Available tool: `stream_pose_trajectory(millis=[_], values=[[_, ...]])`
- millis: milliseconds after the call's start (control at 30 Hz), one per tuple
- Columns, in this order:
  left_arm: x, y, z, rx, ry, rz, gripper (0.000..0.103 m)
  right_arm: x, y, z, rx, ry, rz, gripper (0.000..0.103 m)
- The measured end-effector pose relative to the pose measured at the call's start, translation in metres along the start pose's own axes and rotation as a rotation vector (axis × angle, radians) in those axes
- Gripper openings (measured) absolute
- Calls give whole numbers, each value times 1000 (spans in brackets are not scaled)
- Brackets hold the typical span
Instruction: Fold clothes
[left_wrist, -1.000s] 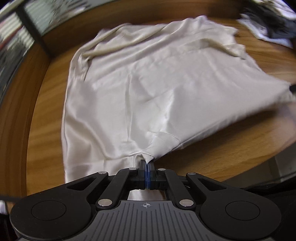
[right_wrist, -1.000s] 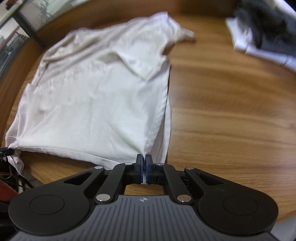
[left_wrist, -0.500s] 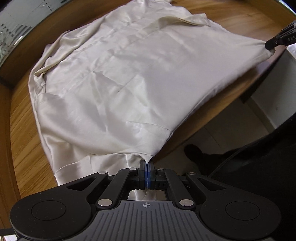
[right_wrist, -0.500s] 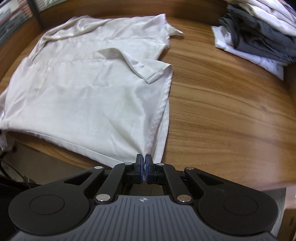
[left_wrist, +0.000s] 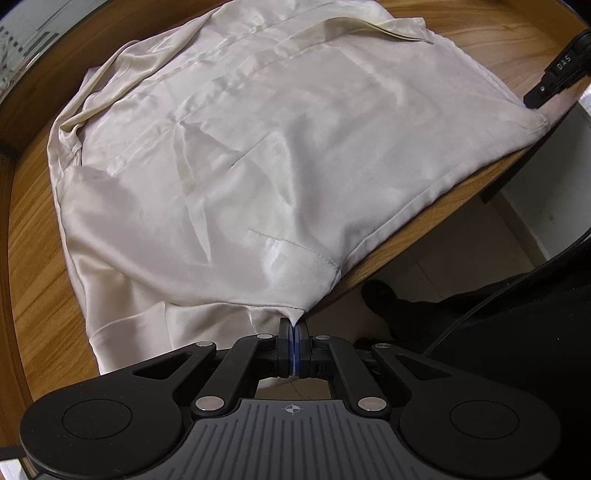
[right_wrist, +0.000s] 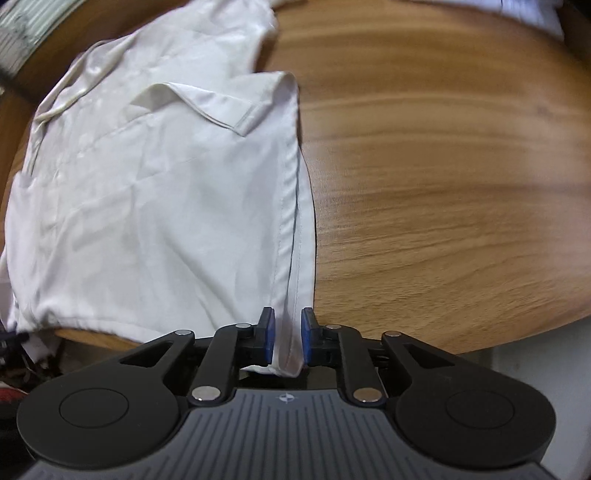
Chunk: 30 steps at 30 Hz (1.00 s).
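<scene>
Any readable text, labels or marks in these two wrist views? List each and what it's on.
"DAS": white letters on the black finger of the right claw, seen at the right edge of the left wrist view; anything further is cut off.
Crosshair mark, no letters: on the grey ribbed housing of the left claw.
Same crosshair mark on the right claw's own housing in the right wrist view.
Shirt and wooden table: no text visible.
</scene>
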<state>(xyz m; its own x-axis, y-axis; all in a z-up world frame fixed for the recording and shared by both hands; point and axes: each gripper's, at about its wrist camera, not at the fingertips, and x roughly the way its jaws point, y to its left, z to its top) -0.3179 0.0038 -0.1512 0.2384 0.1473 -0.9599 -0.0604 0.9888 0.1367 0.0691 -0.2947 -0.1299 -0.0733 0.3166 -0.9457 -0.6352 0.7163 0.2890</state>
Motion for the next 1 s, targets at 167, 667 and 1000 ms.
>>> stream_pose_trajectory(millis=[167, 667, 1000], values=[[-1, -1, -2, -33, 0, 0, 3, 15, -8, 7, 103, 41, 67, 27], [-6, 3, -5, -82, -15, 1, 3, 13, 2, 20, 114, 6, 77, 2], [-15, 0, -7, -12, -23, -15, 3, -36, 2, -2, 54, -76, 28, 2]])
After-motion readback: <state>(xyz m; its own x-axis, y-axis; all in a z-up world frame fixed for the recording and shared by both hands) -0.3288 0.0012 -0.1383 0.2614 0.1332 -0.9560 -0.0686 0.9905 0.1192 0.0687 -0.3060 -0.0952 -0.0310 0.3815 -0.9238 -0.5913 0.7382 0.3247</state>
